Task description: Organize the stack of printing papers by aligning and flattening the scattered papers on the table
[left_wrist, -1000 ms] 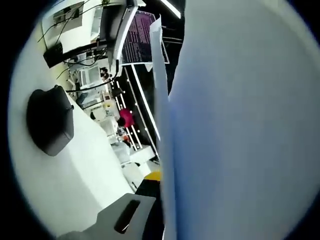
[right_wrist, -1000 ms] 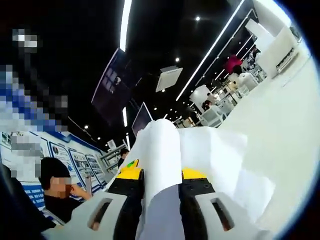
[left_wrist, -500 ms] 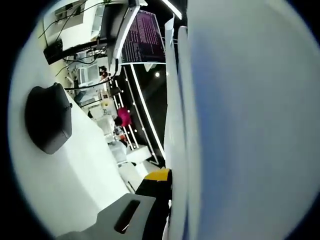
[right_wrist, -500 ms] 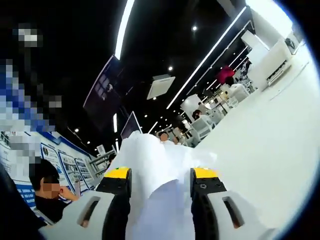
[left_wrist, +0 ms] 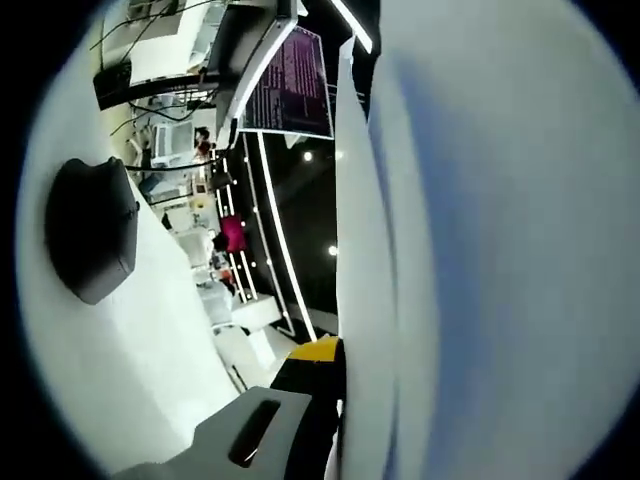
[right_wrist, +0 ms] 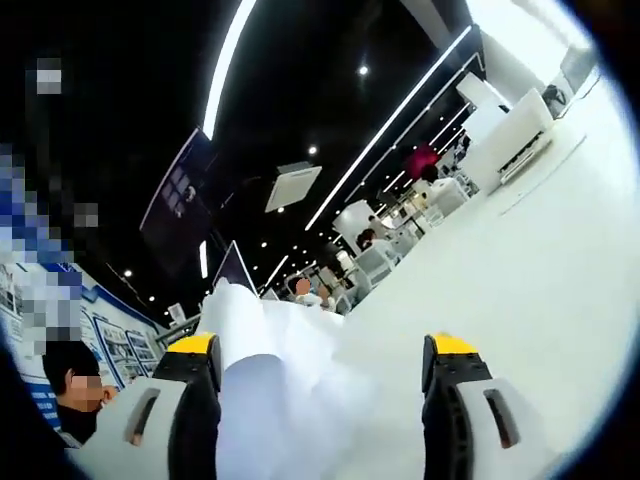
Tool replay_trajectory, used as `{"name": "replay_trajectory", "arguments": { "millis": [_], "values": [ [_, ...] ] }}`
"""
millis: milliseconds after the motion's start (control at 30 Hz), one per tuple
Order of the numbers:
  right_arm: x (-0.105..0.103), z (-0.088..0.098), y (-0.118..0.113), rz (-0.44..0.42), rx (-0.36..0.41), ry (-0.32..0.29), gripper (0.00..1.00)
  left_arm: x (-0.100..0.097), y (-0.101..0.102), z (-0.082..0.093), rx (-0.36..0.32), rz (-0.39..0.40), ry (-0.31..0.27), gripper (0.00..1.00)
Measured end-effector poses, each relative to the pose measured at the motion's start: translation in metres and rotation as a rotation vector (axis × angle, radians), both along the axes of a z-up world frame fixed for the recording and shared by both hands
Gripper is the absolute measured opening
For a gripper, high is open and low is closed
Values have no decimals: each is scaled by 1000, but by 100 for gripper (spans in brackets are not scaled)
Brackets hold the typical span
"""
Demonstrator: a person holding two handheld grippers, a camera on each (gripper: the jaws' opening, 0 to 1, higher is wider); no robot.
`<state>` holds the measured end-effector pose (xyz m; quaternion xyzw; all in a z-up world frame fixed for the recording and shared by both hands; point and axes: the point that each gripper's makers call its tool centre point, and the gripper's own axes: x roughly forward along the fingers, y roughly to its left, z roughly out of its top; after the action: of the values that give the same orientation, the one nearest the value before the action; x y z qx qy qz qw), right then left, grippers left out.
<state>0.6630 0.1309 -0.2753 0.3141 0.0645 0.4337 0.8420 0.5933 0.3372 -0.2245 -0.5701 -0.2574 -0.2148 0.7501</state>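
The stack of white printing papers (left_wrist: 500,250) stands edge-on, tight against the inner face of my left gripper's (left_wrist: 340,370) yellow-tipped left jaw. The sheets hide the other jaw, and the gripper looks shut on the stack. In the right gripper view, the papers (right_wrist: 275,390) bulge up loosely between the jaws. My right gripper (right_wrist: 322,345) is open, its yellow tips wide apart, and the sheets lean toward the left jaw. The white table (right_wrist: 520,250) stretches away beyond the paper.
A black rounded object (left_wrist: 90,235) lies on the white table (left_wrist: 130,360) in the left gripper view. A monitor (left_wrist: 285,85) and cables stand at the far end. A seated person (right_wrist: 70,390) is at the left of the right gripper view, with more desks and people behind.
My right gripper's jaws have spread from shut on the papers to wide open, letting the sheets go slack. In the left gripper view the paper edge has shifted slightly right.
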Motion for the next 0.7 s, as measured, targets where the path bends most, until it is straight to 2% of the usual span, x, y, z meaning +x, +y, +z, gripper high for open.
{"name": "replay_trajectory", "arguments": {
  "millis": [167,367,533,633,700],
  "values": [
    [-2,-4,-7,-33,-38,-1,73,0,1,-1,-3,1,-1,6],
    [2,-19,-21,-87,-164,5,67,1,3,-2,-4,4,-6,6],
    [-8,-16,-10,-13,-183,-32,68,0,1,-1,-1,11,2,6],
    [-17,-16,2,37,-244,-96,68,0,1,-2,0,21,10,6],
    [-20,-12,7,54,-233,-109,69,1,0,-2,8,26,19,6]
  ]
}}
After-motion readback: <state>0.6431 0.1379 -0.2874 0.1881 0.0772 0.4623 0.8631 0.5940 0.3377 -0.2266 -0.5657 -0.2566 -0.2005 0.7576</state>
